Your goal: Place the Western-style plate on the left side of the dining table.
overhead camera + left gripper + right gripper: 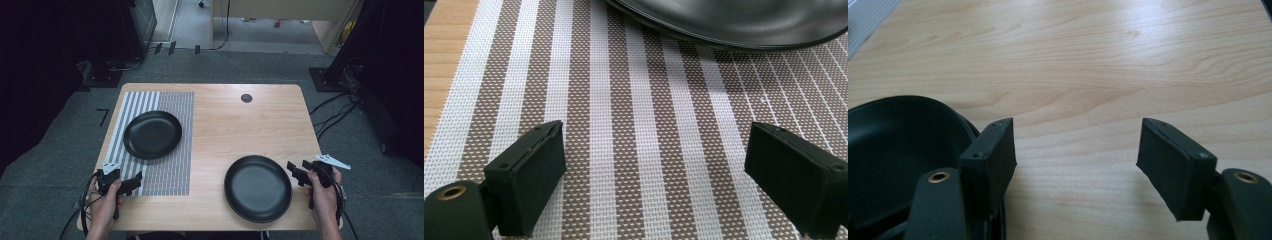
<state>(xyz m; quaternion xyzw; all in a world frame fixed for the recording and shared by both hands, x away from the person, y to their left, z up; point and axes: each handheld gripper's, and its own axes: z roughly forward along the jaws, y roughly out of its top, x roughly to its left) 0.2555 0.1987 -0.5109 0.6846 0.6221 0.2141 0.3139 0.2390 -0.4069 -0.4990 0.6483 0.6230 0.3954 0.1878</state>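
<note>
A black plate (152, 134) lies on the striped placemat (172, 165) at the table's left. A second black plate (257, 187) rests on bare wood at the front right. My left gripper (135, 184) hovers over the placemat's near edge, well short of the first plate. In the left gripper view this gripper (656, 145) is open and empty, with the plate's rim (734, 22) farther ahead. My right gripper (296, 167) sits just off the second plate's right rim. In the right gripper view it (1075, 145) is open, its left jaw above the plate's edge (893, 150), with nothing between the jaws.
The wooden table (240, 125) has a dark round grommet (246, 98) near its far edge. Bare wood (1098, 60) stretches ahead of the right gripper. Cables (335, 110) run over the carpet to the right of the table.
</note>
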